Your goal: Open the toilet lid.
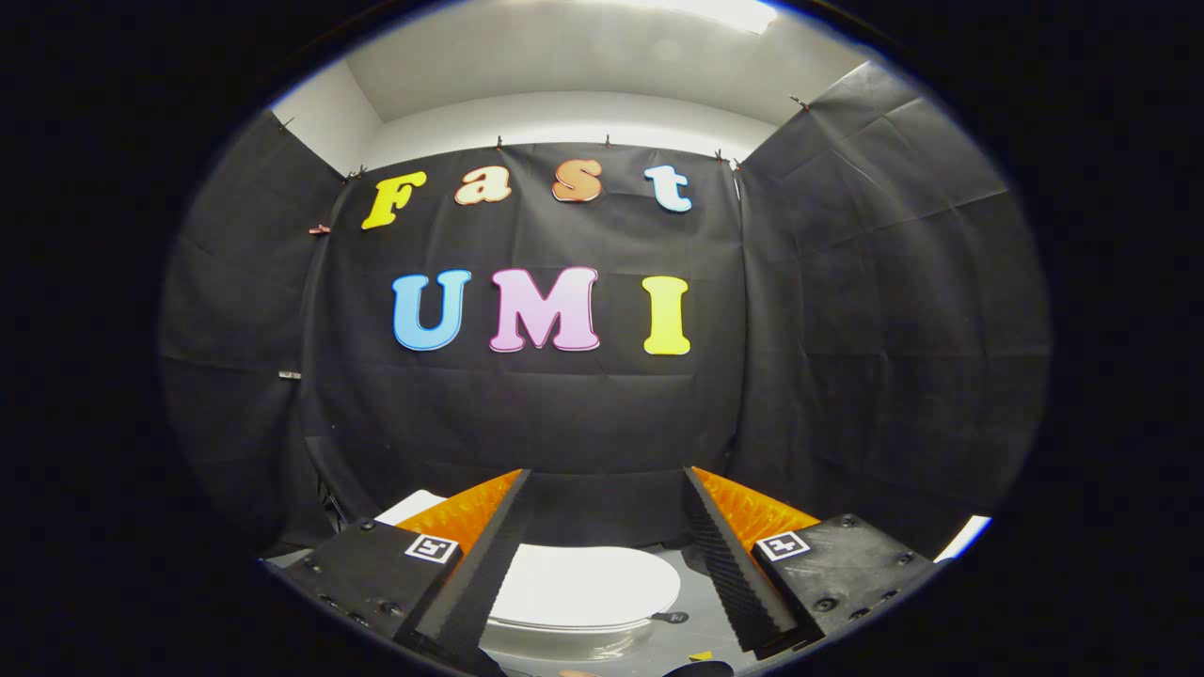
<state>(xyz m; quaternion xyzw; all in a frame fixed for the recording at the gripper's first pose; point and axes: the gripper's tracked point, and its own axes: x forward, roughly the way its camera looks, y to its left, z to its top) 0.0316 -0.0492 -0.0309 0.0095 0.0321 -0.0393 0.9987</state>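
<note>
1. Gripper (607, 480): fingers spread wide, nothing between the pads, nothing touched.
2. Toilet lid (588, 583): white, closed flat on the seat, seen low in the gap between the two fingers. It sits below the fingertips and apart from them.
3. Floor (682, 644) around the toilet is grey; a small dark thing (670, 618) lies just right of the lid. Cannot tell what it is.
4. Black cloth wall (564, 423) stands far behind the toilet, with side panels left and right. Nothing lies between fingers and lid.
5. Each finger base carries a square black-and-white marker (431, 548); no readable brand on the toilet.
</note>
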